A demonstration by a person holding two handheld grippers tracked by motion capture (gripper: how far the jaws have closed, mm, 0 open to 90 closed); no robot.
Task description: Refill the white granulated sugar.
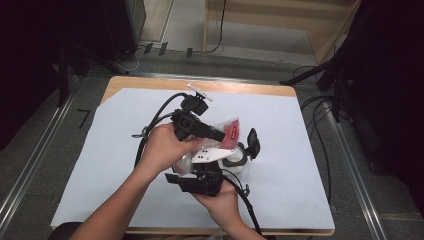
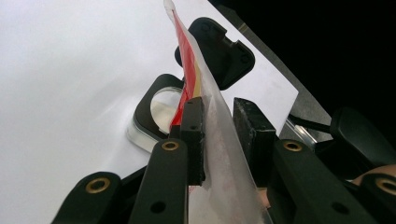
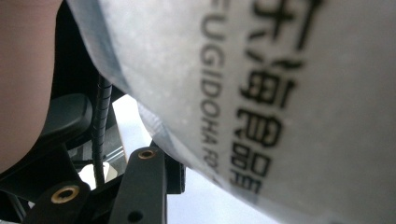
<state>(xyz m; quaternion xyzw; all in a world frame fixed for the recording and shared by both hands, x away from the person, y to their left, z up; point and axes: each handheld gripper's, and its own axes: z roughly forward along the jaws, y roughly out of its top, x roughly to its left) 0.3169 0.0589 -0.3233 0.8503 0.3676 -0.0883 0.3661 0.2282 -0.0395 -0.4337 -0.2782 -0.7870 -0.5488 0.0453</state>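
1. High view: both hands meet over the middle of the white paper-covered table (image 1: 115, 165). The left gripper (image 1: 220, 136) reaches in from the left and points right, at the red-labelled end of a clear plastic bag with red and white print (image 1: 231, 131). The right gripper (image 1: 197, 182) sits nearer, under the bag's near end, with its grey three-cornered plate (image 1: 209, 155) on top. Just right of the bag stands a small clear container with a black hinged lid (image 1: 245, 150), lid swung up and open.

2. Left gripper view: the bag (image 2: 219, 154) rises between the two black jaws; the left pad (image 2: 194, 135) presses flat against the film, the right pad lies close alongside, so the left gripper (image 2: 224, 140) is clamped on the bag. Beyond, farther off, the open container (image 2: 156, 114) rests on the white surface.

3. Right gripper view: the bag (image 3: 280, 107), with dark printed lettering, lies very close across the jaws. One jaw is visible at lower left; I cannot tell whether the right gripper is clenched.
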